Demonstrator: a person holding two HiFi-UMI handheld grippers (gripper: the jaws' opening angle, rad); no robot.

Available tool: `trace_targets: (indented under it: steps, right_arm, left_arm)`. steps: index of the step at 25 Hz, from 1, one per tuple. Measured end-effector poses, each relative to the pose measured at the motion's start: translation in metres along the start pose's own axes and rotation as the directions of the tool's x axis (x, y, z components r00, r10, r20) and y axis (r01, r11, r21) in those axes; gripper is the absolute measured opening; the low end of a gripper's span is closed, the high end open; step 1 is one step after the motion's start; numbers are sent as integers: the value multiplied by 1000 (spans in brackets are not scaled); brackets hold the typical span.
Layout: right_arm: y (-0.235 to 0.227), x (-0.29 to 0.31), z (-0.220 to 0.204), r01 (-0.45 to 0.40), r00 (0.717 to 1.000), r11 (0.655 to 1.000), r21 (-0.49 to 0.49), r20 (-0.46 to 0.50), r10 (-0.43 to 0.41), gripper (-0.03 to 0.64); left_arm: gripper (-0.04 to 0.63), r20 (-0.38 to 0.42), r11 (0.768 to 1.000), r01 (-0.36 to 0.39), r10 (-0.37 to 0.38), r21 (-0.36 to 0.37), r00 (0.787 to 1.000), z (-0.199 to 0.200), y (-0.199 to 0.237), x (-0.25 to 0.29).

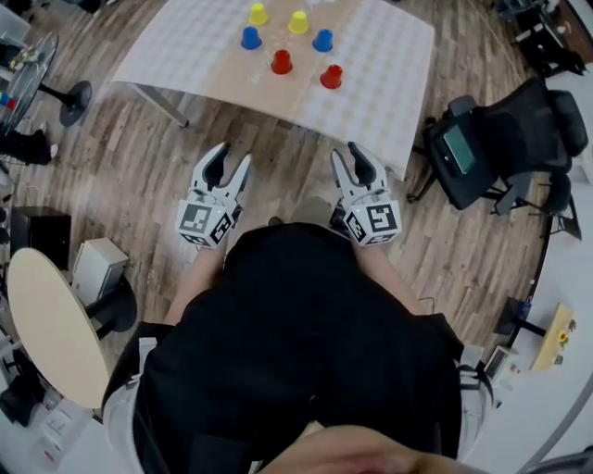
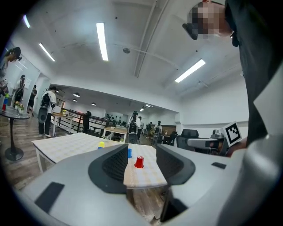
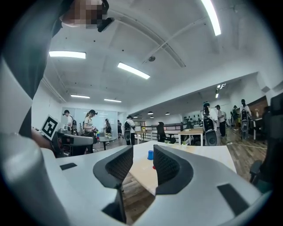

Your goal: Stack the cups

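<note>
Several small cups stand upside down on the pale checked table (image 1: 371, 83) ahead of me: two yellow (image 1: 258, 14) (image 1: 297, 22), two blue (image 1: 250, 38) (image 1: 322, 41), two red (image 1: 282, 62) (image 1: 331, 77). My left gripper (image 1: 233, 159) and right gripper (image 1: 347, 155) are held level over the wooden floor, short of the table's near edge. Both are open with nothing between the jaws. The left gripper view frames a red cup (image 2: 139, 162), a blue cup (image 2: 129, 153) and a yellow cup (image 2: 101, 144) beyond its jaws. In the right gripper view a blue cup (image 3: 151, 154) shows between the jaws.
A black office chair (image 1: 500, 139) stands right of the table. At my left are a round beige table (image 1: 56, 324), a white box (image 1: 97, 268) and a round glass table (image 1: 28, 69). Several people stand far back in the room (image 2: 46, 110).
</note>
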State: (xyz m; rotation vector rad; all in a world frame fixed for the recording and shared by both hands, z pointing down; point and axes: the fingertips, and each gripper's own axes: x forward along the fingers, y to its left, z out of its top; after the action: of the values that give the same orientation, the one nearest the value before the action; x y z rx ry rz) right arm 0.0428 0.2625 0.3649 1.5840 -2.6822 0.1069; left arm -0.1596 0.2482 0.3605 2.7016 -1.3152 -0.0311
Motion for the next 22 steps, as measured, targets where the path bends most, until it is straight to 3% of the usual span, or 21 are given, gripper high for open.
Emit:
trace_targets:
  steps: [12,22]
  right_arm:
    - [-53,52,-11,22,1000,1000,18,-14,-22,149]
    - [-106,174,3,-85,996,996,23,2,85,181]
  left_arm:
    - [183,-32,999,14,-15,-45,999,-11,36,63]
    - [183,-54,1000,-6,5,-11,999,14,109,168]
